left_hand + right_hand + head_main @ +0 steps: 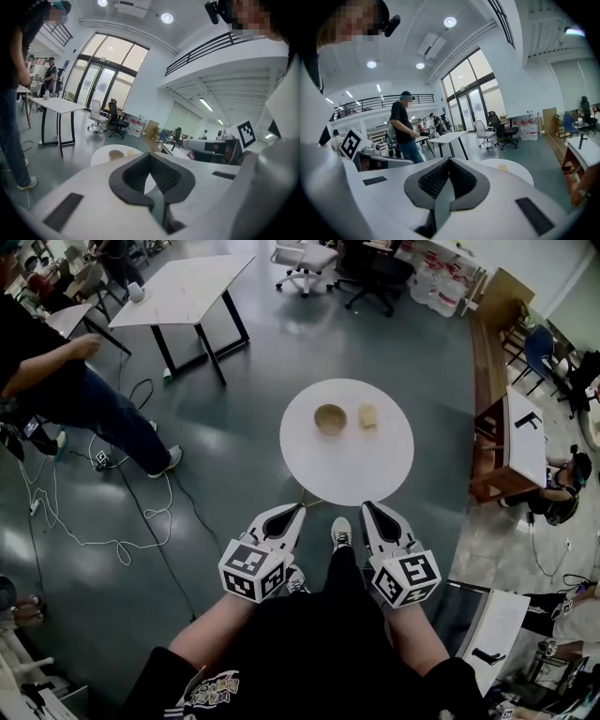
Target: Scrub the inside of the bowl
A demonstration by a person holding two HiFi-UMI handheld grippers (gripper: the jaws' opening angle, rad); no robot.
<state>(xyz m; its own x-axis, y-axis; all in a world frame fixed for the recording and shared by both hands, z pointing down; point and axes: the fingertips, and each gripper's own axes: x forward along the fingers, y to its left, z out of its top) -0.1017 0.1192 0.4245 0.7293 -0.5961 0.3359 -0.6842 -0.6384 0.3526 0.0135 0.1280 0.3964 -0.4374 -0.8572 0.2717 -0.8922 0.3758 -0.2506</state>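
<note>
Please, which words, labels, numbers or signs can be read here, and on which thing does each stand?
No text reads clearly.
Print on the black shirt: too blurred.
Red labels on the far jugs: too small.
Marker cubes: square patterns only, no letters.

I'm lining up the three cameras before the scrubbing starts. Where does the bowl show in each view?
Head view: the bowl sits left of centre on the round white table.
Left gripper view: small, left of centre, just above the closed jaws.
Right gripper view: not seen; the right gripper covers that side of the table.
Shared landmark: the round white table.
</note>
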